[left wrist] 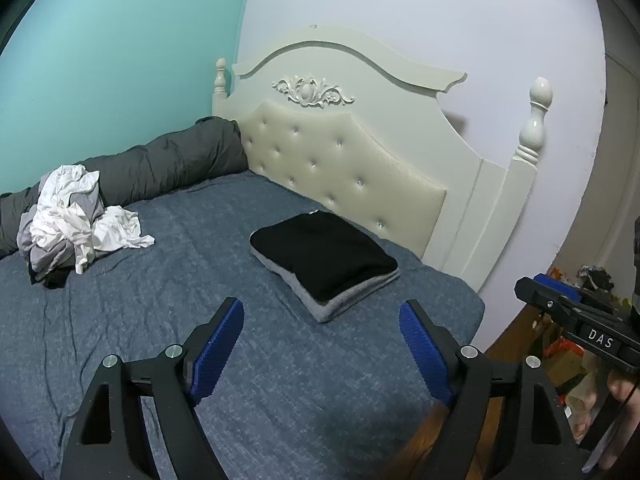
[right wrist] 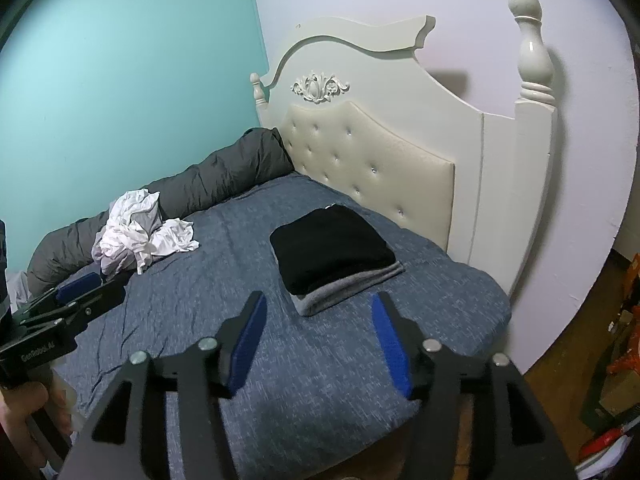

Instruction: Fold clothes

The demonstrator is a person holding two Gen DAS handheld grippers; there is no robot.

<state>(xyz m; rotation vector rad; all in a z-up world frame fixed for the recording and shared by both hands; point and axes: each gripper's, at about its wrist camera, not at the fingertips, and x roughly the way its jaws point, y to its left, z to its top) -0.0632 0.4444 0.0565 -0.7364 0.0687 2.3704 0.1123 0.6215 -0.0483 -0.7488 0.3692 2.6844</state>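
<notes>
- Clothes: a folded stack (left wrist: 324,262) lies on the blue bed cover (left wrist: 160,320), near the padded headboard (left wrist: 340,164). A black piece is on top and a grey piece is under it, with the grey edge showing at the front and at the right side.
- A second group of clothes, a loose pile (left wrist: 76,220) of white and light grey pieces, lies crumpled on the far left of the bed, well apart from the folded stack. It leans against a long dark grey roll of bedding (left wrist: 160,160) that runs along the turquoise wall (left wrist: 100,40).
- The left gripper (left wrist: 322,330) hangs over the bed cover, just in front of the folded stack. Its two blue pads (left wrist: 218,344) stand wide apart and nothing is between them; they touch no cloth.
- The right gripper (right wrist: 318,334) is also in front of the stack, over the near corner of the bed. Its fingers are released too, with a clear gap between the blue pads (right wrist: 248,344), and only the cover and the front edge of the stack are seen behind the gap.
- In the right wrist view, a hand (right wrist: 24,420) holds the handle of the left gripper at the lower left.
- The headboard is cream with a carved ornament (left wrist: 312,90) and a white post (left wrist: 534,120) at its right end.
- Behind it is a pale lilac wall (left wrist: 440,12).
- On the right, past the bed, there is a wooden floor (right wrist: 560,392) with some coloured things that I cannot identify.
</notes>
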